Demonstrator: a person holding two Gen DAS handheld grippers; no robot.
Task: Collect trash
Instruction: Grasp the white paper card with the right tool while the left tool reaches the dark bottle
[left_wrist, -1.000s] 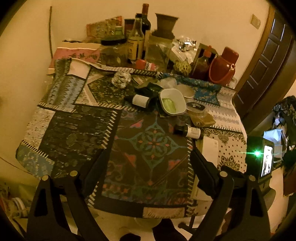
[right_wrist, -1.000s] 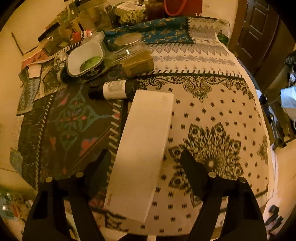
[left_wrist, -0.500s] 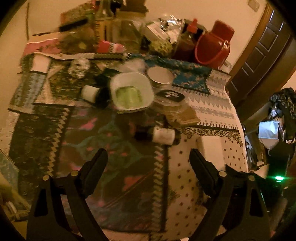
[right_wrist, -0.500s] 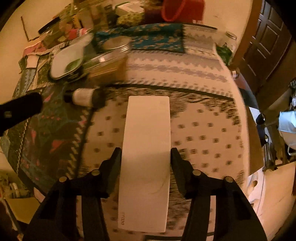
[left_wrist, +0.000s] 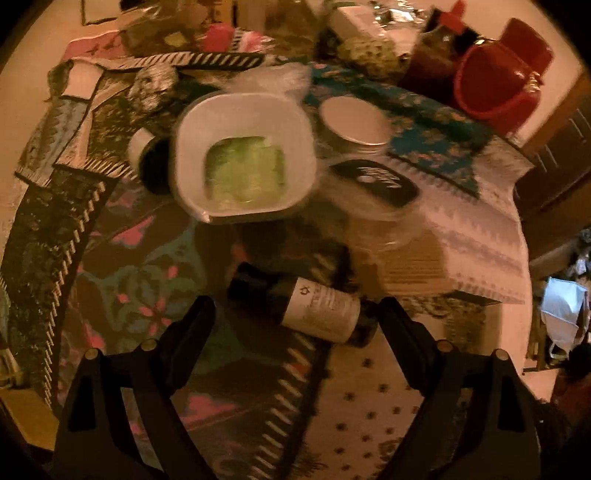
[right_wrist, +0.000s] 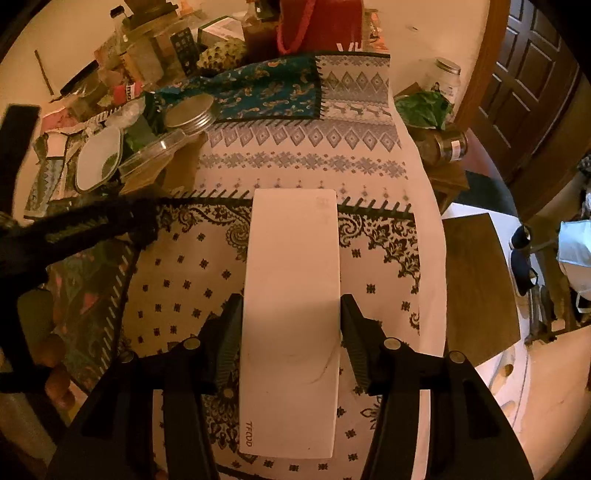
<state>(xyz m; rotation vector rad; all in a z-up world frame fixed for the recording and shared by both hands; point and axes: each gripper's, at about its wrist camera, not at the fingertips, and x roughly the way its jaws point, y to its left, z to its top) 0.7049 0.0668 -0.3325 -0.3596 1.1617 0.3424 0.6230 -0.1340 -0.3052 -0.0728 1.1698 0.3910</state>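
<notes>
A long white box (right_wrist: 291, 306) lies on the patterned tablecloth (right_wrist: 376, 258). My right gripper (right_wrist: 291, 314) is closed on its two long sides near the middle. In the left wrist view a small dark bottle with a white label (left_wrist: 306, 306) lies on its side between my left gripper's (left_wrist: 295, 314) open fingers, just ahead of the tips. A white bowl with green residue (left_wrist: 243, 158) sits behind it. The left gripper's finger (right_wrist: 96, 225) shows at the left of the right wrist view.
Behind the bowl are a round metal lid (left_wrist: 354, 122), a clear tub with a black lid (left_wrist: 376, 184), a second dark bottle (left_wrist: 147, 158), a red jug (left_wrist: 502, 74) and jars. A wooden stool (right_wrist: 480, 284) and a door (right_wrist: 535, 74) are right of the table.
My right gripper has closed onto the white box, which now lines up straight between the fingers. My left gripper has moved forward and down toward the labelled bottle.
</notes>
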